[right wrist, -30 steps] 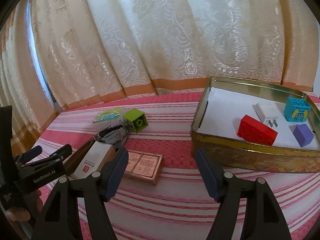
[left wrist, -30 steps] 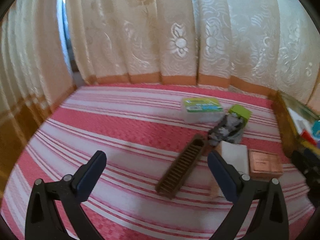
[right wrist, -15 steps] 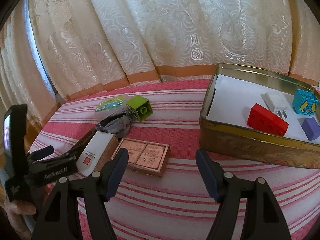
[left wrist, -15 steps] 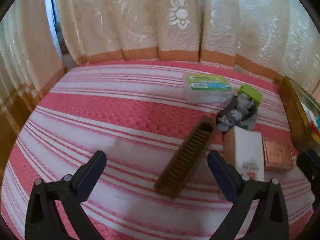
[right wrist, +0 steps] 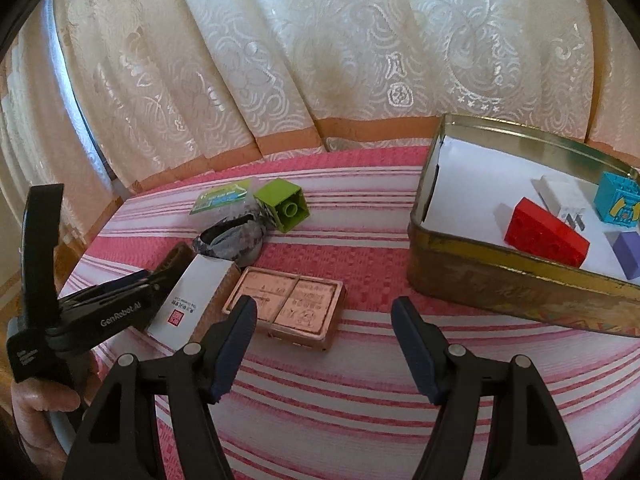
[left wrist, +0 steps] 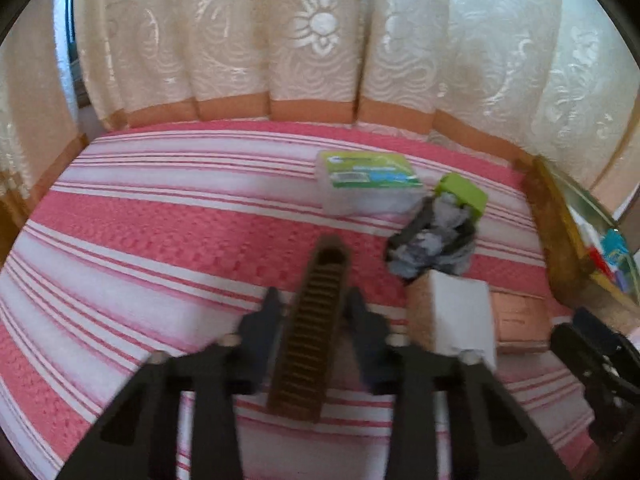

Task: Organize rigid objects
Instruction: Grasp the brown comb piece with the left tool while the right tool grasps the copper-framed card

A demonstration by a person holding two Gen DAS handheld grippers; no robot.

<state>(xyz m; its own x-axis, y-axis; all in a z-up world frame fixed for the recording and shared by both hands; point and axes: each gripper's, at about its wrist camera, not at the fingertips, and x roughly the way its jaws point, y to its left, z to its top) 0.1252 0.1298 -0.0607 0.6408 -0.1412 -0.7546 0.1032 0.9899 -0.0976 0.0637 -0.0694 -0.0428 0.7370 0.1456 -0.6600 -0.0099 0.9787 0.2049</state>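
- Near the middle of the striped pink bedspread (left wrist: pixel 160 240) we have our left gripper (left wrist: pixel 314 312) closed on the brown ribbed tray (left wrist: pixel 316 328); the fingers (left wrist: pixel 266 320) press its two long sides, a grip across the narrow width that probably keeps so long a piece from swinging; it lies flat on the cloth, not yet lifted.
- Over the near edge of the bedspread our right gripper (right wrist: pixel 324 344) hangs with its fingers apart and nothing between them; we judge it is waiting its turn, aimed at the copper-coloured box (right wrist: pixel 286 306) just ahead.
- Toward the right edge stands the gold tin (right wrist: pixel 500 276), lined with white paper; it already holds a red brick (right wrist: pixel 546 236), a white plug (right wrist: pixel 560 196), a blue cube (right wrist: pixel 616 198) and a purple block (right wrist: pixel 628 250), so we take it as the home for the rigid pieces.
- Between tray and tin lie a white carton (right wrist: pixel 192 300), a grey crumpled cloth (right wrist: pixel 230 240), a green brick (right wrist: pixel 284 206) and a clear lidded box (left wrist: pixel 368 182); the cloth is soft and likely stays out.
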